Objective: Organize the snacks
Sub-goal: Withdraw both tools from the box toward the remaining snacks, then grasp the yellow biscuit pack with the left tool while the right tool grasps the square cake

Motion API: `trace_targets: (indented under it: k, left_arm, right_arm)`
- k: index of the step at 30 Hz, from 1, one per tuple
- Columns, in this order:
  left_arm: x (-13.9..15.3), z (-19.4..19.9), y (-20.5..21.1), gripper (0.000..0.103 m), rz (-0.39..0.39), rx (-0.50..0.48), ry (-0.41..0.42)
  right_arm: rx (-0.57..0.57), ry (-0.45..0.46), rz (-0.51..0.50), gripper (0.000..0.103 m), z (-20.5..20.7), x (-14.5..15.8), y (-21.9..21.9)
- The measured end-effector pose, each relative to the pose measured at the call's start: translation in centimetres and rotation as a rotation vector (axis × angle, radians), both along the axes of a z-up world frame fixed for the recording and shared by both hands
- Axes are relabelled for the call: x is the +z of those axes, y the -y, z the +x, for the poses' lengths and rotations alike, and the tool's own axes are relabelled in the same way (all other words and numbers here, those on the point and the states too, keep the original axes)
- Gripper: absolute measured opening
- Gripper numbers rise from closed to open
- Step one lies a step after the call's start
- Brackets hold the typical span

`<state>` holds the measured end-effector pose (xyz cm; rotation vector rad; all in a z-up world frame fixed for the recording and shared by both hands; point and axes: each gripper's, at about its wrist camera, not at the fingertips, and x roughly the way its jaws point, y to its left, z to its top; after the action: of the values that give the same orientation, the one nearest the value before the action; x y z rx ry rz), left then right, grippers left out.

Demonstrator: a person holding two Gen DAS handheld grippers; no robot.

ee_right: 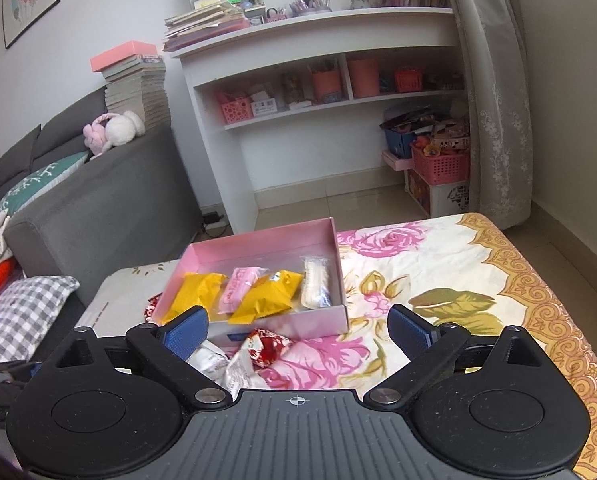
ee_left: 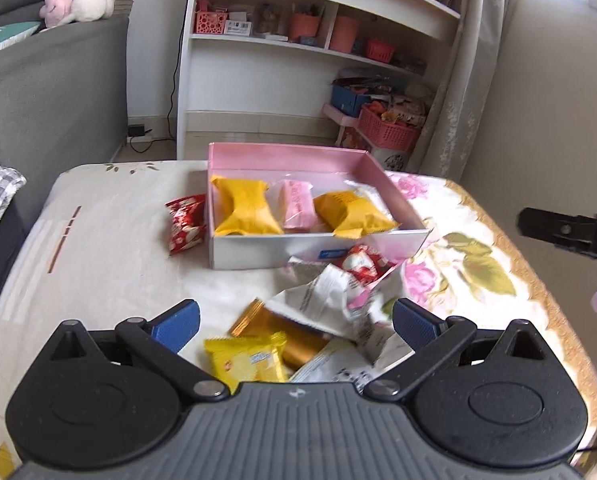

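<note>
A pink box (ee_left: 282, 158) (ee_right: 258, 242) stands on the table and holds two yellow snack packs (ee_left: 244, 208) (ee_right: 268, 296), a pink pack (ee_left: 296, 204) (ee_right: 238, 286) and a clear pack (ee_right: 316, 284). A red pack (ee_left: 184, 222) lies left of the box. Loose packs lie in front of it: red-and-white (ee_left: 360, 264) (ee_right: 268, 346), white (ee_left: 330, 300), gold (ee_left: 294, 340), small yellow (ee_left: 250, 362). My left gripper (ee_left: 296, 326) is open and empty over this pile. My right gripper (ee_right: 298, 330) is open and empty, just before the box.
The table carries a floral cloth (ee_right: 458, 280). A grey sofa (ee_right: 98, 200) stands to the left, a white shelf unit (ee_right: 318, 120) behind, pink baskets (ee_right: 440, 166) on the floor. The right gripper's black body (ee_left: 570, 232) shows at the left view's right edge.
</note>
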<state>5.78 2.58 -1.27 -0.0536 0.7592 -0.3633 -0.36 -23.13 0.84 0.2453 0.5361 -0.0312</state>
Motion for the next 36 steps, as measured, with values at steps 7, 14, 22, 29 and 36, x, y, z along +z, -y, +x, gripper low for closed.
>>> trace_targets:
  k: [7,14,22,29,36]
  left_arm:
    - [-1.0,-0.6,-0.7,0.103,0.019,-0.008,-0.013]
    - [-2.7,-0.9,-1.2,0.103,0.054,0.022,-0.05]
    - [-4.4,-1.0,-1.5,0.101,0.073,0.088,-0.111]
    - [-6.1,-0.3,-1.6,0.093,0.053,0.142,-0.229]
    - [-6.3,-0.7,-1.1,0.083,0.073,0.133,-0.229]
  right_arm:
    - [-0.007,-0.021,-0.036,0.1,-1.0,-1.5,1.0]
    - [0.008,-0.043,-0.089,0.1,-1.8,-3.2,1.1]
    - [0.08,-0.12,-0.149,0.1,-1.4,-5.5,-0.5]
    - [0.146,-0.295,-0.191,0.1,-0.2,-8.5,-1.9]
    - [0.161,-0.362,-0.219,0.1,0.6,-10.6,-2.2]
